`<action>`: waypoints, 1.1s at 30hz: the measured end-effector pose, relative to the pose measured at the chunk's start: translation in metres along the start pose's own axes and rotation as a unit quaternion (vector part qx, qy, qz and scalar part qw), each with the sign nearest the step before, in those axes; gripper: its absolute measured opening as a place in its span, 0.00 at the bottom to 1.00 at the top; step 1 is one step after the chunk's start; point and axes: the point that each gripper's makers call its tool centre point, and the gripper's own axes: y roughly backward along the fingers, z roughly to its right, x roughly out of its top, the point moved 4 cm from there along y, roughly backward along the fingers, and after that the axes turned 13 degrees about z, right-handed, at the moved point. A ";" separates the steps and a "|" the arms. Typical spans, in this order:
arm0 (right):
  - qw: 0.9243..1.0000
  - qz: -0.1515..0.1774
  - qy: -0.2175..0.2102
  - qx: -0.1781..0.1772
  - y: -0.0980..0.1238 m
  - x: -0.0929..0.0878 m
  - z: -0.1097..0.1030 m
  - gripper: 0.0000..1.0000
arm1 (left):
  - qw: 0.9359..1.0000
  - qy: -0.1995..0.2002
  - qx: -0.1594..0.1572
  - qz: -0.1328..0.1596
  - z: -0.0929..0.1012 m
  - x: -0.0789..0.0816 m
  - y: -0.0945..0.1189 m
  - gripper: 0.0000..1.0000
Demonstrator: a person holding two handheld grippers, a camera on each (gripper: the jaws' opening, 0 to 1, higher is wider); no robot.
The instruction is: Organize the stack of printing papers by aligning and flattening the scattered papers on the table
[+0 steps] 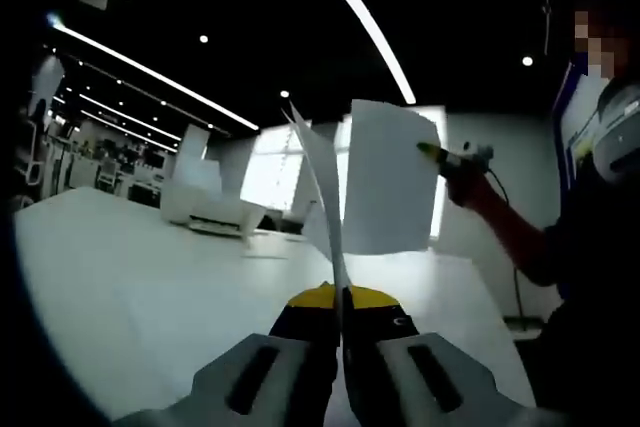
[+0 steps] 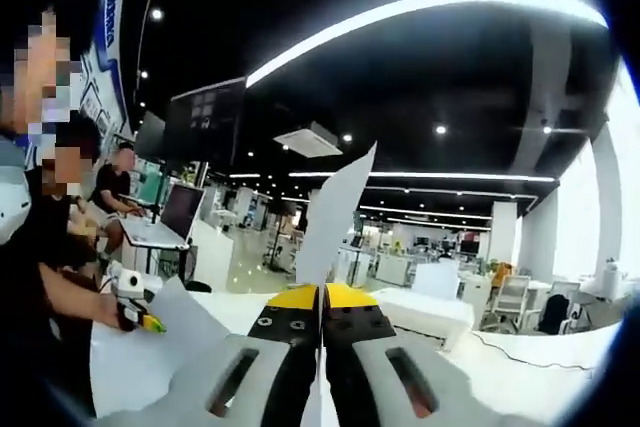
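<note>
Left gripper view: left gripper (image 1: 343, 299) jaws pinched on a paper sheet (image 1: 322, 187) seen edge-on, lifted above the white table (image 1: 130, 287). Right gripper (image 1: 440, 154) comes in from the right, clamping another sheet (image 1: 385, 179) by its edge. Right gripper view: right gripper (image 2: 322, 299) closed on its sheet (image 2: 335, 212), held upright; left gripper (image 2: 140, 319) grips paper (image 2: 175, 332) low left. Printer (image 1: 210, 209) sits far back on the table.
</note>
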 end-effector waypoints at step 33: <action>0.995 0.033 -0.050 0.083 -0.002 0.021 -0.059 0.00 | 1.000 -0.002 0.004 0.001 -0.006 0.002 0.001 0.06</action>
